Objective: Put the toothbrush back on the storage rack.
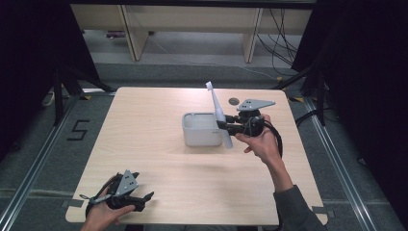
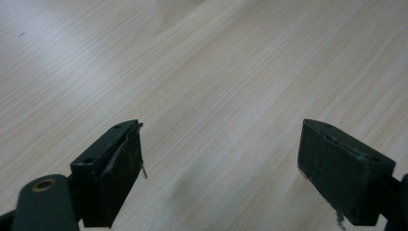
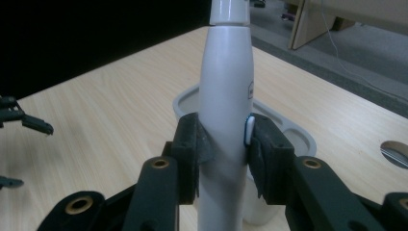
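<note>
High view: right hand-held gripper (image 1: 226, 126) clamps toothbrush (image 1: 219, 113) beside holder (image 1: 201, 129); left hand-held gripper (image 1: 144, 199) wide.

Colour-wise it's pretty muted here: the tabletop (image 1: 159, 159) is a pale blond wood with fine straight grain lines running across it, and there's a small dark grey round cap (image 1: 234, 101) set into it near the far edge. The electric toothbrush (image 1: 219, 115) is plain white all over, with a tiny light-blue button (image 3: 249, 129) on its side. The holder cup (image 1: 202, 130) is a whitish light grey. Both the right gripper (image 1: 226, 126) and the left gripper (image 1: 144, 198) are matt black, with brass-coloured rivets and a mid-grey three-cornered plate on top. The person's sleeve (image 1: 296, 211) is dark grey, the floor is grey carpet, and black curtains hang at the sides.
</note>
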`<state>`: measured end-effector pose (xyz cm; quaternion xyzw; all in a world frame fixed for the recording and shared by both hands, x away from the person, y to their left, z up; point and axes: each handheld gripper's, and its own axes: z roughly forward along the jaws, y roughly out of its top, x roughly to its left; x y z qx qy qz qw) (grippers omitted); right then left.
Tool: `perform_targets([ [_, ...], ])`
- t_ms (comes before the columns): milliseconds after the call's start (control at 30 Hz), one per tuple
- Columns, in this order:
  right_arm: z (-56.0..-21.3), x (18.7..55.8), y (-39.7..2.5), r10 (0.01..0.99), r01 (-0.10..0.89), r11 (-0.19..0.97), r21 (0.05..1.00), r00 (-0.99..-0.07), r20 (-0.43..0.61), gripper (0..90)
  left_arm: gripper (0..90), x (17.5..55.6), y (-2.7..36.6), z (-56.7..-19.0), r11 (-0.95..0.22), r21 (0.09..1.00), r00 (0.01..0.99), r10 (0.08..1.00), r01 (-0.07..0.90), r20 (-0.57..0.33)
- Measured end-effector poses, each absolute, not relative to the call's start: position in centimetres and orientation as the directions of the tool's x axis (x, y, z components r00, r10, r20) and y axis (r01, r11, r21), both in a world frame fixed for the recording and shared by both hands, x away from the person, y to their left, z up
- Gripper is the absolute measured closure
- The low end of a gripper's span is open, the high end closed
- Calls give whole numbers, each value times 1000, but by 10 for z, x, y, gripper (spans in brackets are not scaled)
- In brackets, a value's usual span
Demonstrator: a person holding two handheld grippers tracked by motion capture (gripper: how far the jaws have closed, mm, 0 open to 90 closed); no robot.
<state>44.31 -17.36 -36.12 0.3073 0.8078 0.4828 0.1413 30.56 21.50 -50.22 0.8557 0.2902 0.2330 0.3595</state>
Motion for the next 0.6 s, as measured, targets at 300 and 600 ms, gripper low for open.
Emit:
perform_targets([
  [300, -354, 456, -162, 628, 323, 310, 894, -776, 63, 669, 152, 306, 216, -502, -596, 736, 737, 645, 323, 199],
  [600, -346, 464, -152, 629, 323, 283, 903, -774, 79, 668, 152, 304, 214, -503, -560, 756, 717, 674, 338, 178],
])
